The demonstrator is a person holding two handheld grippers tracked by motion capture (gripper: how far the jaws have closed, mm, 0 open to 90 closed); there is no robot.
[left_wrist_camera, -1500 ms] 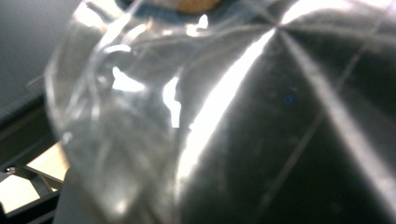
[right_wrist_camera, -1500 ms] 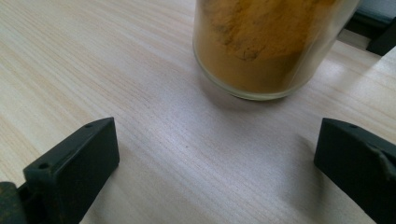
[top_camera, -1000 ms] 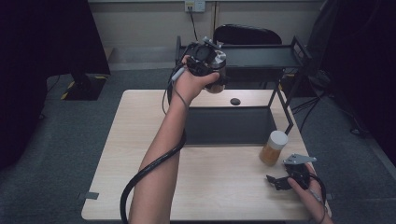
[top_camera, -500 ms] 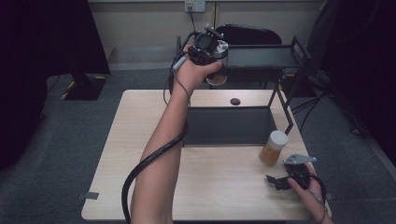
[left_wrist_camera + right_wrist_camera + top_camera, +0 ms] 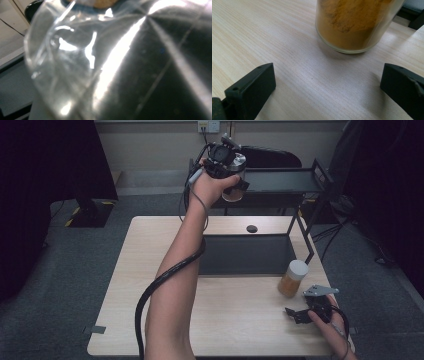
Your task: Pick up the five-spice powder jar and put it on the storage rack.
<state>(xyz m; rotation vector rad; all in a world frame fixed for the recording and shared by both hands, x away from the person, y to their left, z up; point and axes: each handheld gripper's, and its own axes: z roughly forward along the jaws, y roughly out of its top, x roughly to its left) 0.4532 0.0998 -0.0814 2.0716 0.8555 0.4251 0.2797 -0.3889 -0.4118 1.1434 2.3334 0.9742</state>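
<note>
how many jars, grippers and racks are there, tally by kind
jars: 2 (one held up in the left gripper, one with brown powder standing on the table)
grippers: 2 (left, and right gripper, jaws open near the powder jar)
black shelf rack: 1
total: 5

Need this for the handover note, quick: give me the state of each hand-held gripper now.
Left hand-held gripper: closed on a clear jar, lifted by the rack's shelf.
Right hand-held gripper: open, empty, low over the table, facing the orange-powder jar.
</note>
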